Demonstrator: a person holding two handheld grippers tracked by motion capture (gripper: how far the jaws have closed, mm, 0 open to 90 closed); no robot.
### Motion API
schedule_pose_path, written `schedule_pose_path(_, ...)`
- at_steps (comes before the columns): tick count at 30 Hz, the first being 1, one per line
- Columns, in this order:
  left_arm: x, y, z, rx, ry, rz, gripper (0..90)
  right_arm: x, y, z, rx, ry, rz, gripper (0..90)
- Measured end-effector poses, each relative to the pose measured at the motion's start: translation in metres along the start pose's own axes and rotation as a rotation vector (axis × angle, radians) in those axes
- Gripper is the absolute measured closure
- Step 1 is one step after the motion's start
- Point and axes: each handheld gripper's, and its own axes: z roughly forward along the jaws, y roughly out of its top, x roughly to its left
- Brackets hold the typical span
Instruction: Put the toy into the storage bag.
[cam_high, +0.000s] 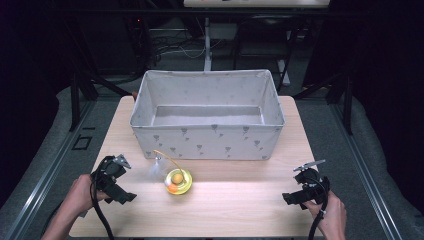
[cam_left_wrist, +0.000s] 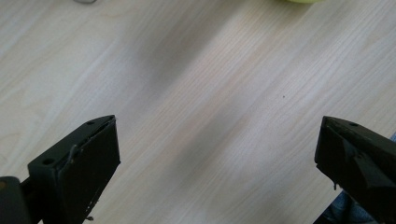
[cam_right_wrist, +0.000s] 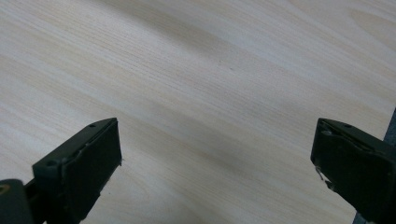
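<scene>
L tool (cam_left_wrist: 217, 154) wide, yellow toy (cam_left_wrist: 301, 1) cut off at top

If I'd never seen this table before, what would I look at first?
Probably the big white fabric box with little grey patterns, open and empty at the back of the wooden table. Next, the small yellow toy with orange balls on it, just in front of the box. Near the front corners, the left gripper and right gripper are both open, holding nothing.
</scene>
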Motion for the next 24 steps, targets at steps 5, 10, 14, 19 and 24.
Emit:
schedule_pose_path(5,0.0,0.007,-0.009,0.01,-0.024,0.038,0.3,-0.001,-0.001,0.0,0.006,0.004,0.006,1.6)
schedule_pose_path(10,-0.001,0.015,-0.019,0.005,-0.043,0.067,0.3,0.0,0.0,0.0,0.005,0.004,0.002,1.6)
schedule_pose_path(14,-0.003,0.023,-0.027,0.002,-0.049,0.093,0.2,0.0,0.0,-0.001,0.01,0.013,-0.002,1.7)
schedule_pose_path(19,-0.009,0.036,-0.036,0.007,-0.069,0.14,0.3,0.0,-0.001,-0.001,0.002,0.017,0.009,1.9)
schedule_pose_path(24,-0.017,0.05,-0.044,0.015,-0.084,0.189,0.3,0.0,-0.002,0.0,0.002,0.013,0.009,2.0)
